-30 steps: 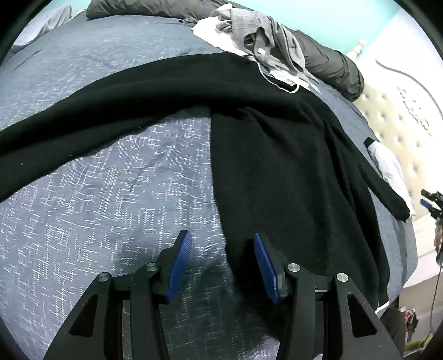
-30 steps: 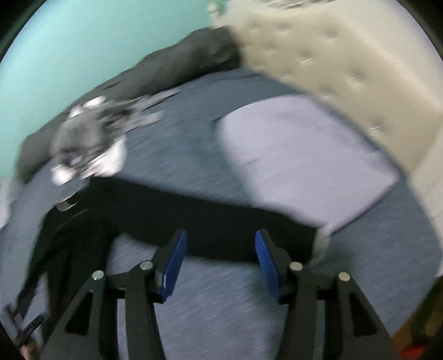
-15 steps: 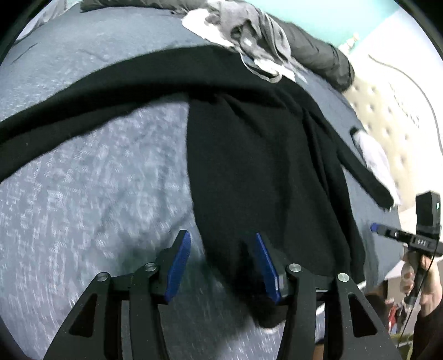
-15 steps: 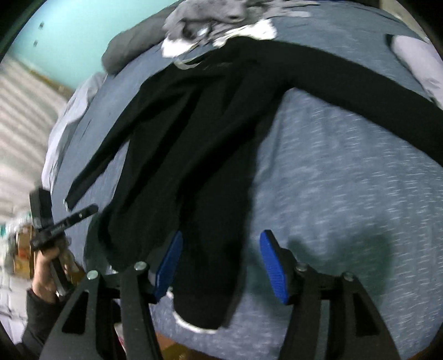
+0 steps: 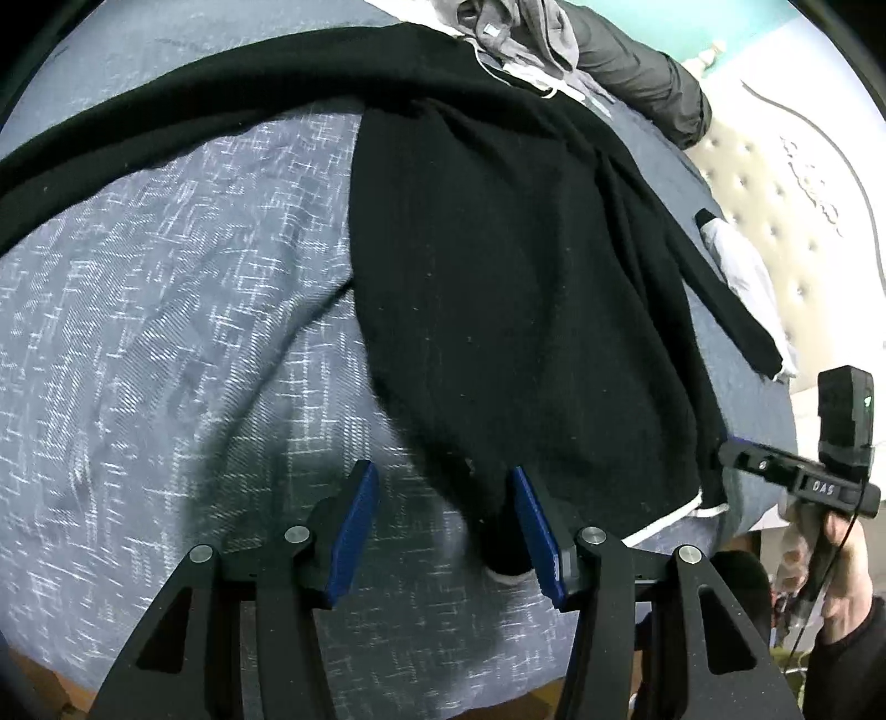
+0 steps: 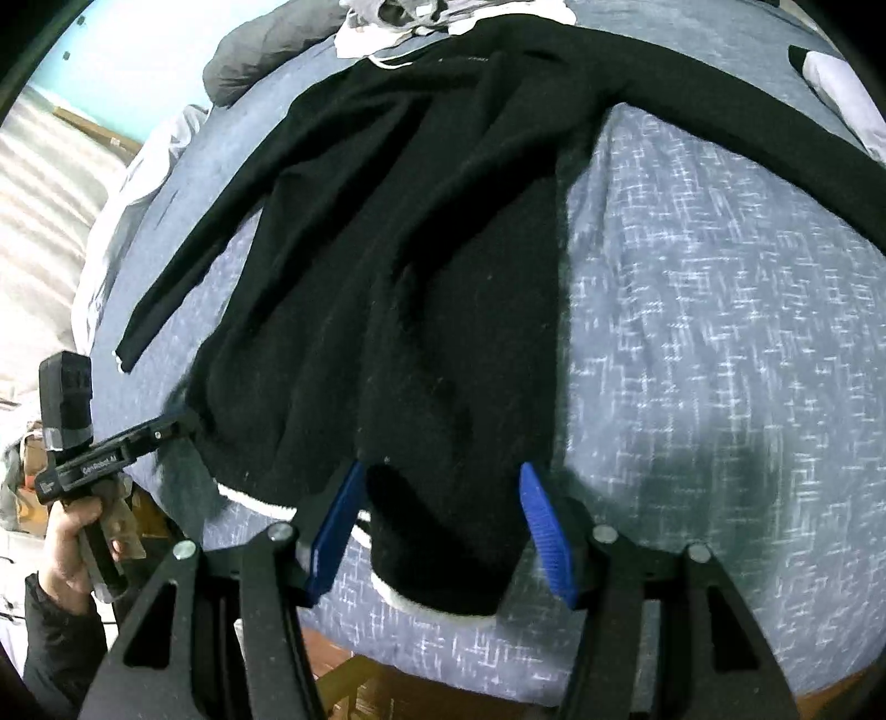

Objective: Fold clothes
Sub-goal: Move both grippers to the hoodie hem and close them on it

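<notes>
A black sweater (image 5: 515, 266) lies spread flat on the blue-grey bed cover (image 5: 166, 332), sleeves out to both sides and its white-edged hem toward me. My left gripper (image 5: 446, 498) is open over the hem's left corner; the fabric lies beside the right pad, and bare cover shows by the left pad. In the right wrist view the sweater (image 6: 398, 266) fills the middle. My right gripper (image 6: 440, 498) is open over the hem's other corner, which lies between the jaws. Each view shows the other gripper in a hand: the right one (image 5: 797, 482), the left one (image 6: 111, 448).
A heap of grey and white clothes (image 5: 515, 27) lies past the sweater's collar, with a dark grey pillow (image 5: 637, 66) behind it. A cream tufted headboard (image 5: 775, 194) and a pale pillow (image 5: 742, 260) are on the right. The bed's edge runs just below both grippers, above wooden floor (image 6: 343, 681).
My right gripper swung from the pillow and headboard end down to the sweater's hem corner, and its jaws widened slightly. My left gripper slid toward the hem's left corner.
</notes>
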Demonstrator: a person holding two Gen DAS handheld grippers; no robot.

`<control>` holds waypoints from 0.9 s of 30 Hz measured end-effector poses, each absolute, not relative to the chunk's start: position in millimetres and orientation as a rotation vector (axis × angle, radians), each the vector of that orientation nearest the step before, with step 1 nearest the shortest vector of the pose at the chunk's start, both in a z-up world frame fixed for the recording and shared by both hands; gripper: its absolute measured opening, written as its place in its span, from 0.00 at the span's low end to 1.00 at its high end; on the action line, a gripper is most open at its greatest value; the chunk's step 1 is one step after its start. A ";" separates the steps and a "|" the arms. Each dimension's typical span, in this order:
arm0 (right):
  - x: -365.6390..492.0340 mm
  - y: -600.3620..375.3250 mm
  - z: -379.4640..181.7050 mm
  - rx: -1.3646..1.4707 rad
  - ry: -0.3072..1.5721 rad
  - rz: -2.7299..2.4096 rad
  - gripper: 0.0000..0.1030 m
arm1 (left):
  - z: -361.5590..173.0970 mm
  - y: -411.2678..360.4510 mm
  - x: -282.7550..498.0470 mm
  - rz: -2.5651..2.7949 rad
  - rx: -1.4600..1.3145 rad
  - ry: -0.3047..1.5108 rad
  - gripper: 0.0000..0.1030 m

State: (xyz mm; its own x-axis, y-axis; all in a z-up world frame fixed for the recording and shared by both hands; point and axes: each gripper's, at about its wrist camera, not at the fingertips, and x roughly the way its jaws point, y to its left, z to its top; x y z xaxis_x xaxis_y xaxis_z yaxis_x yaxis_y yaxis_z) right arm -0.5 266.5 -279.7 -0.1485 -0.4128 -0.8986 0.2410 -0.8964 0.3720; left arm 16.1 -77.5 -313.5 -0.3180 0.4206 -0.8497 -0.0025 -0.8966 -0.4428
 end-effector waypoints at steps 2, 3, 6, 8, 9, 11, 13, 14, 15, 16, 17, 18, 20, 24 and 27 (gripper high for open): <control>0.9 263.0 -281.6 1.711 -0.185 -2.091 0.58 | -314.5 -74.2 17.6 2.292 -1.646 -0.533 0.53; 1.0 261.0 -282.6 1.715 -0.169 -2.093 0.58 | -315.2 -72.9 18.2 2.291 -1.641 -0.541 0.53; 1.8 259.0 -285.8 1.717 -0.150 -2.094 0.53 | -316.7 -71.5 18.6 2.291 -1.634 -0.568 0.52; 2.7 260.6 -286.2 1.700 -0.162 -2.094 0.28 | -317.4 -67.9 18.9 2.281 -1.624 -0.570 0.50; 3.4 261.6 -285.5 1.690 -0.160 -2.102 0.24 | -317.6 -66.0 19.0 2.273 -1.618 -0.566 0.39; 4.3 266.5 -282.7 1.669 -0.175 -2.109 0.11 | -315.6 -62.9 20.8 2.279 -1.605 -0.551 0.22; 5.5 274.7 -277.2 1.650 -0.190 -2.125 0.08 | -311.4 -63.4 22.3 2.289 -1.589 -0.545 0.14; 6.2 281.3 -272.7 1.639 -0.198 -2.138 0.07 | -308.0 -63.8 22.1 2.290 -1.583 -0.537 0.12; 6.9 288.8 -267.8 1.628 -0.205 -2.151 0.07 | -303.9 -65.5 23.1 2.296 -1.571 -0.530 0.11; 7.6 296.9 -263.5 1.618 -0.215 -2.165 0.07 | -299.8 -67.1 24.1 2.302 -1.560 -0.522 0.10; 8.4 305.4 -259.0 1.608 -0.229 -2.179 0.07 | -295.6 -68.7 25.1 2.309 -1.549 -0.515 0.09; 9.0 313.9 -254.8 1.596 -0.253 -2.190 0.06 | -290.6 -71.4 26.6 2.317 -1.532 -0.514 0.08; 11.0 334.1 -247.0 1.574 -0.319 -2.207 0.06 | -278.3 -82.0 28.3 2.334 -1.493 -0.509 0.07; 15.1 362.2 -247.6 1.573 -0.417 -2.219 0.03 | -260.5 -100.4 26.7 2.360 -1.454 -0.486 0.07; 19.4 376.0 -261.0 1.633 -0.434 -2.229 0.03 | -259.7 -107.2 27.5 2.371 -1.467 -0.466 0.07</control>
